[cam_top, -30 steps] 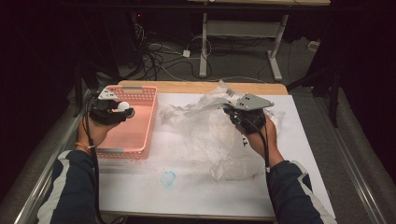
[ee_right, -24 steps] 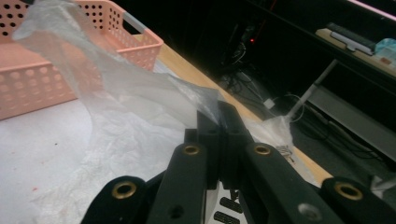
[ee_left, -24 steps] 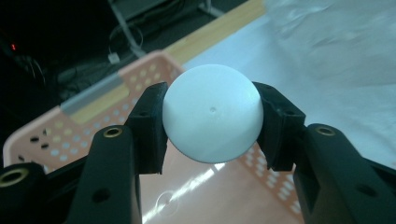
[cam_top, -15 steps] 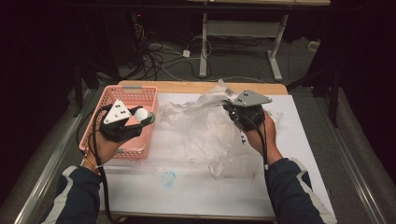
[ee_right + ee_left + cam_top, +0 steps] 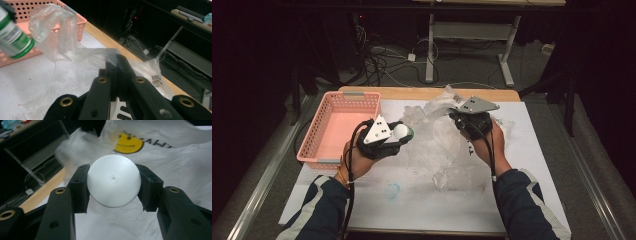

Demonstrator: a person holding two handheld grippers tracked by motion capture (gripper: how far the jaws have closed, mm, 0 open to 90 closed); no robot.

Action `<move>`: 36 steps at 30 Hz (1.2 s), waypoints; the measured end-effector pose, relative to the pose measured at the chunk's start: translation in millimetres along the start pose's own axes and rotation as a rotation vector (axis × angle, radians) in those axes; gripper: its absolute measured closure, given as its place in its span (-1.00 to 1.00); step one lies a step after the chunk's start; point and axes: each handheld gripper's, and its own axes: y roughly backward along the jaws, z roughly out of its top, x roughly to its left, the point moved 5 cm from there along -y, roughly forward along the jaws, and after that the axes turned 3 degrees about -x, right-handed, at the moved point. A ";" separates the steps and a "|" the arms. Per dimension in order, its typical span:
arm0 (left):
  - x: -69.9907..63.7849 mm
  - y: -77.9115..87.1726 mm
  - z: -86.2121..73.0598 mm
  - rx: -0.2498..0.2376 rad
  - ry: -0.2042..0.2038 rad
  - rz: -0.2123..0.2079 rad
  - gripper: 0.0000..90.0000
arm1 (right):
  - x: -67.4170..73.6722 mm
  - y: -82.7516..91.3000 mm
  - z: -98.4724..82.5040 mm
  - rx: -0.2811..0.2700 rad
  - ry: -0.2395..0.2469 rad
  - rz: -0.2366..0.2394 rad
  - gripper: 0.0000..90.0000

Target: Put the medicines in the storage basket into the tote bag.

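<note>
My left gripper is shut on a bottle whose round white cap sits between the two pads. In the right gripper view the same bottle shows a white and green label at the upper left. I hold it above the table, between the pink basket and a crumpled clear plastic bag. The bag carries a yellow smiley print. My right gripper is shut on the bag's upper edge and holds a flap of it raised.
The pink basket stands at the table's back left. A white sheet covers the wooden table. Behind the table lie cables and a desk frame on the dark floor.
My left hand has carried the bottle rightward, from over the basket to the bag's left side. The right hand and the bag edge it holds have stayed put.
</note>
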 end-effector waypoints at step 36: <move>-29.8 -145.1 -36.6 0.125 0.131 -0.009 -0.15 | 25.0 -12.0 -36.3 0.073 -0.065 0.131 1.00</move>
